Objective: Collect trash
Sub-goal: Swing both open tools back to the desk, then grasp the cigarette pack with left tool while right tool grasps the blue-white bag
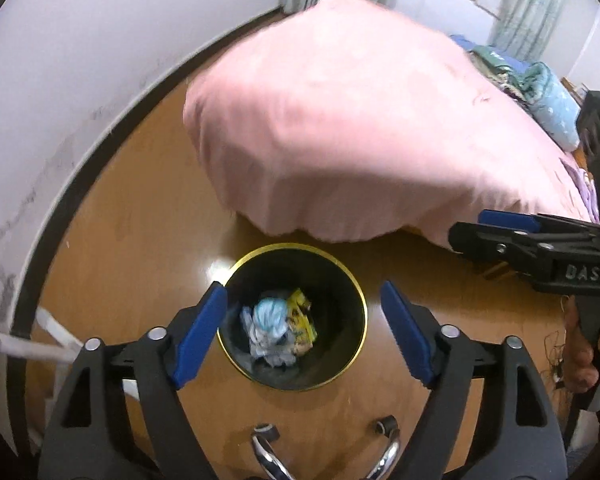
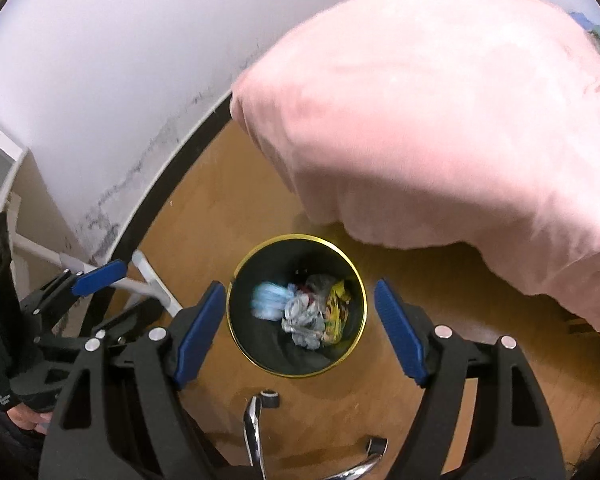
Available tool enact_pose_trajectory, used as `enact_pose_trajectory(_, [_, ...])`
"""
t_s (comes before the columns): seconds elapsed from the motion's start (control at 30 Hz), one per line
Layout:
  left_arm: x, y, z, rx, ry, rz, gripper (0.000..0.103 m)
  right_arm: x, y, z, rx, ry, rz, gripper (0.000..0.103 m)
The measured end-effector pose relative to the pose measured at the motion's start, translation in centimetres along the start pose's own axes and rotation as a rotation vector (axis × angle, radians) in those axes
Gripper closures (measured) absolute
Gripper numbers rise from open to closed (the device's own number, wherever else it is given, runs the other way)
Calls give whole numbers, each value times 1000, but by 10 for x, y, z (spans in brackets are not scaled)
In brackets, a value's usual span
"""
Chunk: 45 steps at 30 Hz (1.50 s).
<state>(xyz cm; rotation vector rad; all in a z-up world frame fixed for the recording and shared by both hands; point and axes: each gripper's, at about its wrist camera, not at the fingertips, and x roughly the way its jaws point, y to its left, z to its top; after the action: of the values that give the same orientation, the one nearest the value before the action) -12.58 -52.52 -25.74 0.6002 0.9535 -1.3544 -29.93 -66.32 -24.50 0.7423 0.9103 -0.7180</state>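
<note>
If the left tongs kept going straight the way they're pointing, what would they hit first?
Probably the trash bin: the open left tongs point down into its mouth, so they would likely meet the crumpled trash inside. Depth is hard to judge.

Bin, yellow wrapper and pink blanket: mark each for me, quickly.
Bin point(image 2: 342, 258): right wrist view, on its gold rim.
Yellow wrapper point(image 2: 335, 312): right wrist view, on its printed face inside the bin.
Pink blanket point(image 1: 340, 120): left wrist view, on its top surface.

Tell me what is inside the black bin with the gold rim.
Inside the black bin lie a light blue crumpled piece, a wad of grey-white wrappers and a yellow printed packet. Whatever sits beneath that pile, and most of the bin's bottom, is covered.
</note>
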Motion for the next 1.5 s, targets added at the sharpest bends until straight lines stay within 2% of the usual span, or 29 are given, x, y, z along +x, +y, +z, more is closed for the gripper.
enact_pose_trajectory(0.13, [-66, -6, 11, 56, -104, 61, 11, -38, 32, 12, -76, -81, 13, 26])
enact_pose_trajectory(0.27, [-159, 17, 6, 66, -218, 188, 8, -66, 95, 24, -217, -148, 65, 22])
enact_pose_trajectory(0.37, [-230, 62, -19, -1, -288, 308, 7, -77, 169, 28, -351, -171, 158, 21])
enact_pose_trajectory(0.47, [-298, 127, -63, -144, -310, 451, 7, -78, 262, 20, -515, -154, 288, 21])
enact_pose_trajectory(0.63, [-403, 228, -165, -419, -287, 697, 7, -70, 425, -19, -716, -22, 535, 20])
enact_pose_trajectory(0.7, [-438, 256, -207, -514, -270, 778, 7, -59, 495, -43, -773, 100, 640, 19])
enact_pose_trajectory(0.77, [-472, 280, -253, -603, -270, 836, 7, -48, 552, -60, -802, 207, 702, 19])
enact_pose_trajectory(0.83, [-497, 299, -291, -686, -262, 879, 7, -34, 604, -82, -810, 306, 727, 19])
enact_pose_trajectory(1.0, [-520, 327, -341, -780, -266, 893, 7, -8, 681, -110, -733, 452, 705, 18])
enact_pose_trajectory(1.13, [-525, 357, -356, -752, -260, 864, 7, 9, 708, -116, -619, 526, 666, 18])
enact_pose_trajectory(1.2, [-523, 373, -353, -716, -253, 850, 7, 14, 717, -117, -590, 523, 636, 18])
enact_pose_trajectory(1.27, [-521, 394, -349, -670, -241, 825, 7, 18, 720, -116, -571, 513, 608, 32])
enact_pose_trajectory(1.33, [-515, 410, -337, -618, -227, 798, 7, 20, 719, -114, -569, 527, 620, 80])
enact_pose_trajectory(1.4, [-506, 428, -325, -529, -200, 733, 7, 19, 714, -109, -585, 543, 653, 84])
enact_pose_trajectory(1.47, [-498, 439, -316, -436, -168, 710, 7, 12, 706, -103, -610, 542, 689, 84])
enact_pose_trajectory(1.5, [-490, 449, -312, -382, -126, 667, 7, 9, 703, -101, -625, 544, 703, 84])
